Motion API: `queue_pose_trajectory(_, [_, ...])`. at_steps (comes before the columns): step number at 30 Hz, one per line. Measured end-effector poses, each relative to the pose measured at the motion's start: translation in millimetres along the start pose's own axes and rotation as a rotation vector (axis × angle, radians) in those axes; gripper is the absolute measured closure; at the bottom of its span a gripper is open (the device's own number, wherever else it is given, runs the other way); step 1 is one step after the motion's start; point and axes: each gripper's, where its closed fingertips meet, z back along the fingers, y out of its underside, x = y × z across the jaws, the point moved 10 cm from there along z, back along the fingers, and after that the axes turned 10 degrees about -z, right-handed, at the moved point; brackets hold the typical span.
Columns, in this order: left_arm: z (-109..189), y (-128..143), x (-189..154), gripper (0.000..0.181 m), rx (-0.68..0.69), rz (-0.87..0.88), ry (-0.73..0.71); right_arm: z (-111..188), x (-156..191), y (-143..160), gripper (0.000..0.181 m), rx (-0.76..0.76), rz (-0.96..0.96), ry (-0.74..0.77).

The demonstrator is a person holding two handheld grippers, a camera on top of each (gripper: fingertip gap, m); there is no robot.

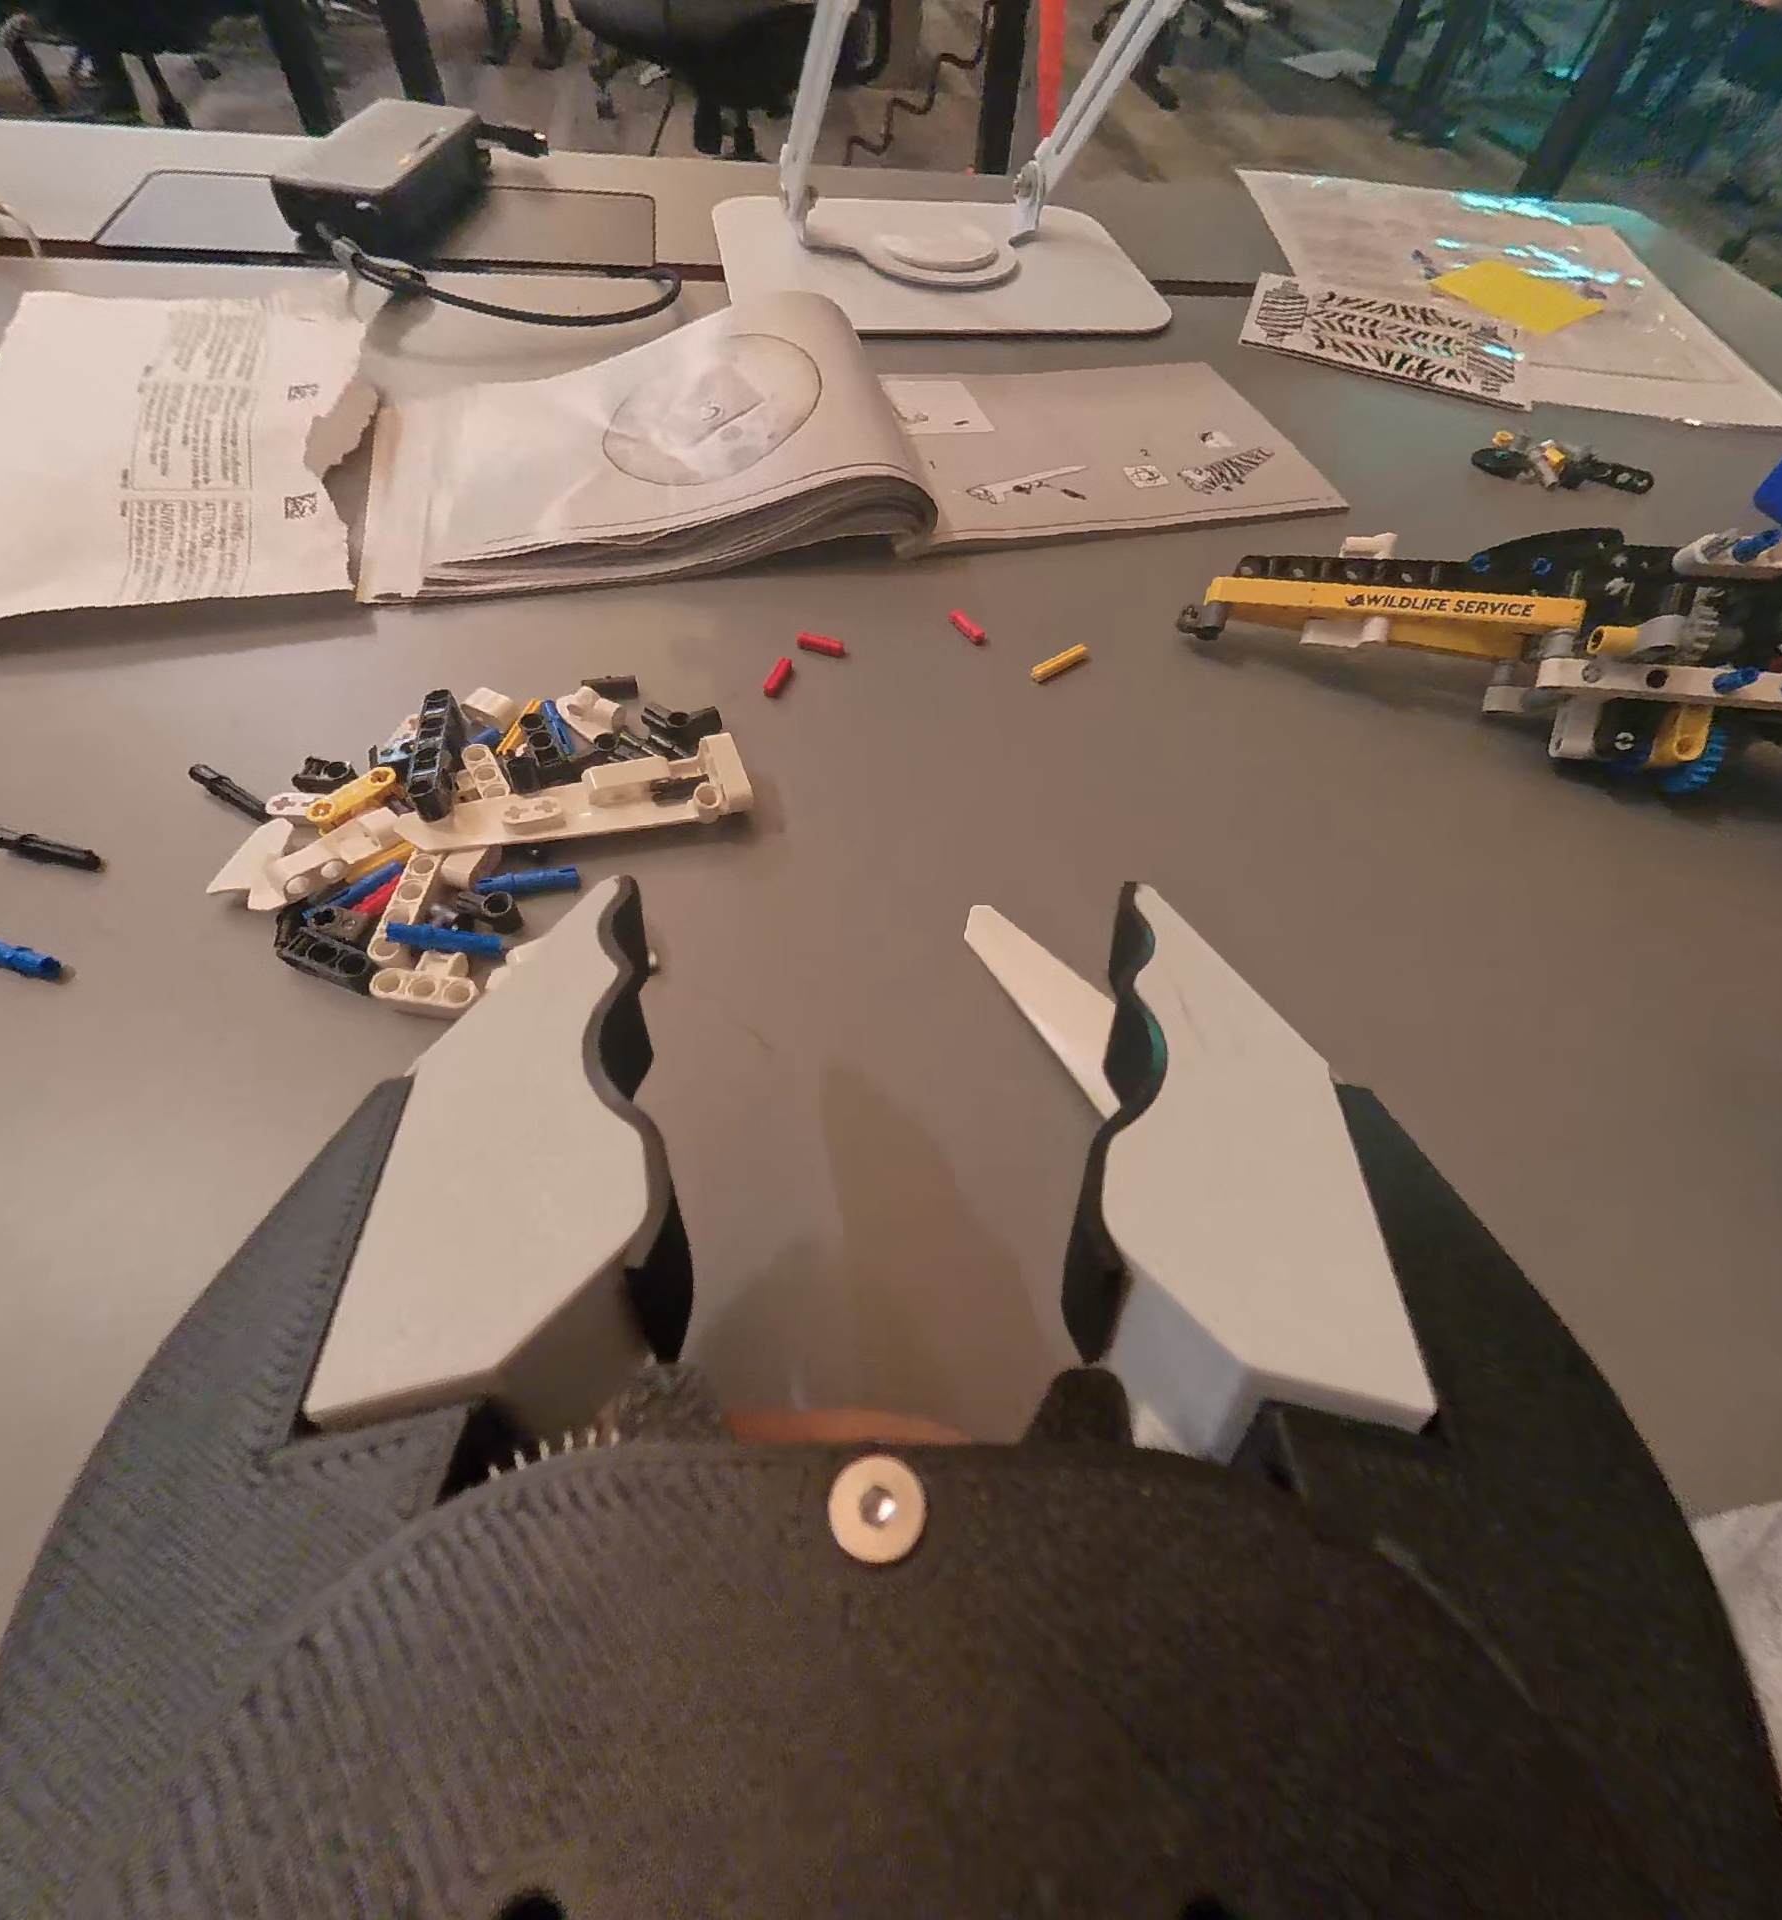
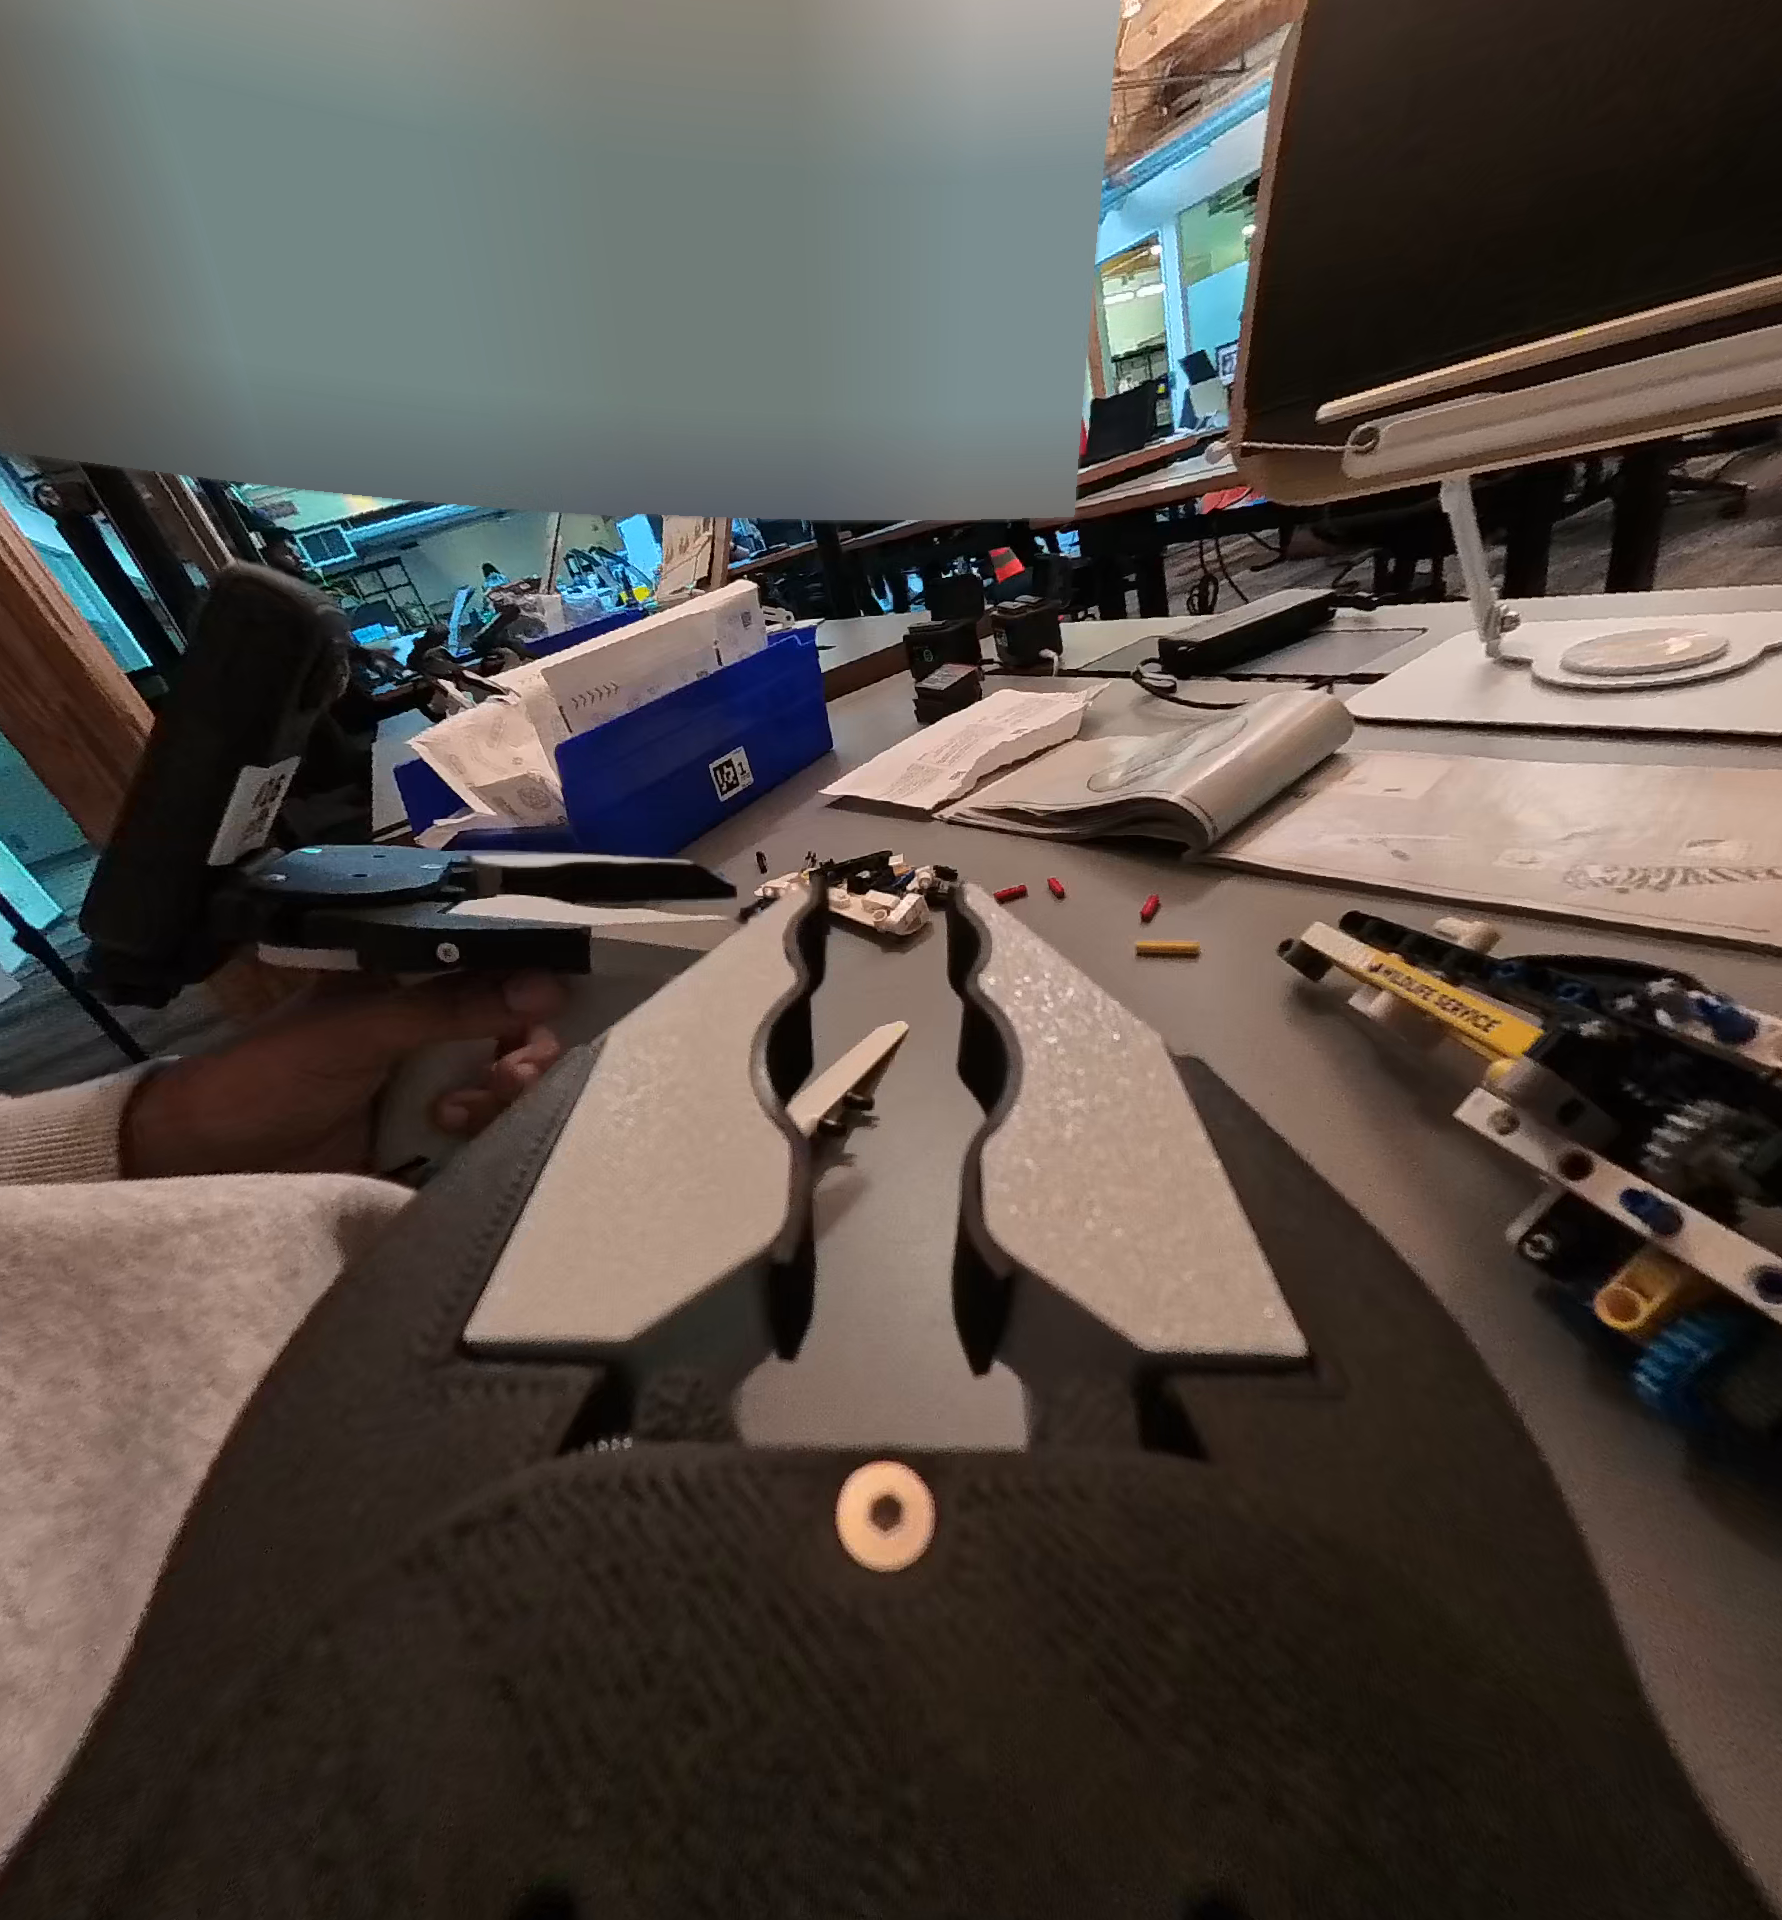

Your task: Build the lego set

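Currently: we fetched the white panel (image 1: 1038, 997) from the surface.
Jaws: left gripper (image 1: 871, 914) apart; right gripper (image 2: 882, 904) narrowly apart, empty.
Next: we judged closing on it.

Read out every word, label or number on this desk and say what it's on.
I can't repeat wording; these bear it.
Yellow beam on the lego model: printed lettering.
Torn paper bag: small print, blurred.
Instruction booklet: tiny step numbers.
Blue bin: white code tag.
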Motion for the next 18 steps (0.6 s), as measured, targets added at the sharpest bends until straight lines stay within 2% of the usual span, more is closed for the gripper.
queue_pose_trajectory(1, [-2, -2, -2, 0.089, -0.011, -0.006, 0.0, 0, 0, 0, 0.16, 0.0, -0.009, -0.004])
queue_pose_trajectory(3, [-9, -11, -8, 0.099, -0.018, -0.03, 0.014, 1, -1, -1, 0.155, -0.005, -0.017, 0.0])
queue_pose_trajectory(4, [-15, -19, -12, 0.096, -0.015, -0.042, 0.039, 1, -2, -1, 0.151, -0.015, -0.02, 0.013])
queue_pose_trajectory(7, [-44, -55, -23, 0.088, -0.009, -0.052, 0.137, 4, -3, -2, 0.147, -0.04, -0.031, 0.026])
queue_pose_trajectory(10, [-90, -94, -31, 0.089, -0.016, -0.027, 0.262, 5, -5, -4, 0.139, -0.052, -0.015, 0.043])
queue_pose_trajectory(13, [-152, -120, -33, 0.088, 0.054, -0.079, 0.315, 7, -5, -6, 0.136, -0.063, 0.057, 0.085])
queue_pose_trajectory(16, [-210, -128, -36, 0.085, 0.178, -0.111, 0.335, 8, -5, -6, 0.136, -0.068, 0.084, 0.1])
queue_pose_trajectory(18, [-237, -127, -38, 0.086, 0.251, -0.092, 0.353, 7, -6, -7, 0.136, -0.061, 0.071, 0.095])
